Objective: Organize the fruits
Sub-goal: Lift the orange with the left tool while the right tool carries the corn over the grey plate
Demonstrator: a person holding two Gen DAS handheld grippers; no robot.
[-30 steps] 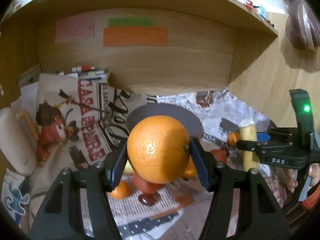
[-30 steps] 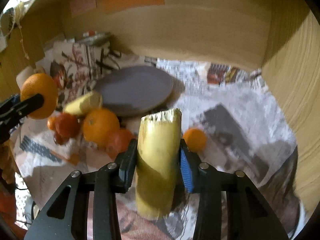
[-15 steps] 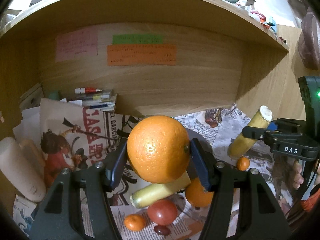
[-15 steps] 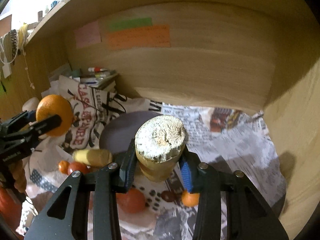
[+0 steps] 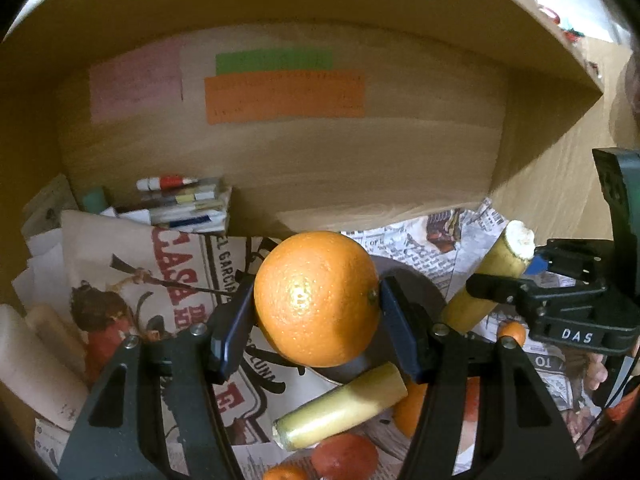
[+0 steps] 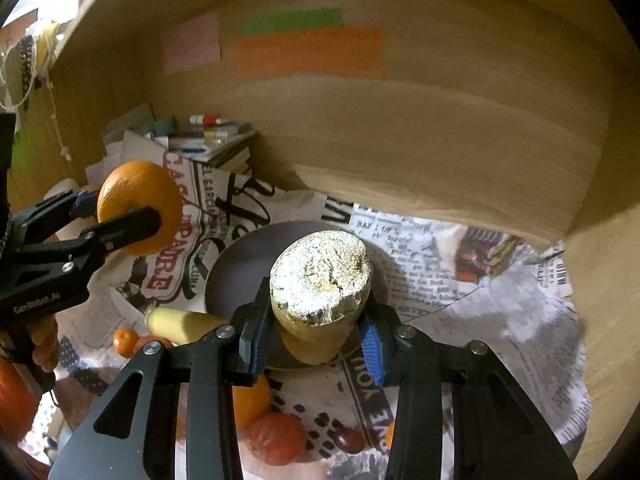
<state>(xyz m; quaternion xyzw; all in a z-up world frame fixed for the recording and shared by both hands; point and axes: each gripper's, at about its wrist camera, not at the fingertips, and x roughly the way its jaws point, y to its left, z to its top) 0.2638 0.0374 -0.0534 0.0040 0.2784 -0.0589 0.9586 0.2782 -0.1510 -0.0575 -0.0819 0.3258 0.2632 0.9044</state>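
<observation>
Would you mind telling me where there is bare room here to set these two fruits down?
The dark plate looks bare. The newspaper between the plate and the right wooden wall is open too. It is crowded in front of the plate: a banana piece, a tomato, an orange and a small mandarin cluster there.

Probably a home desk nook: wooden shelf [image 5: 280, 0], sticky notes [image 5: 284, 96], newspapers [image 6: 500, 312], stacked pens [image 5: 180, 200].

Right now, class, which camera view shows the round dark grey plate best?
The right wrist view: the round dark grey plate shows most of its face on the newspaper. In the left wrist view the plate is mostly hidden behind the large orange.
</observation>
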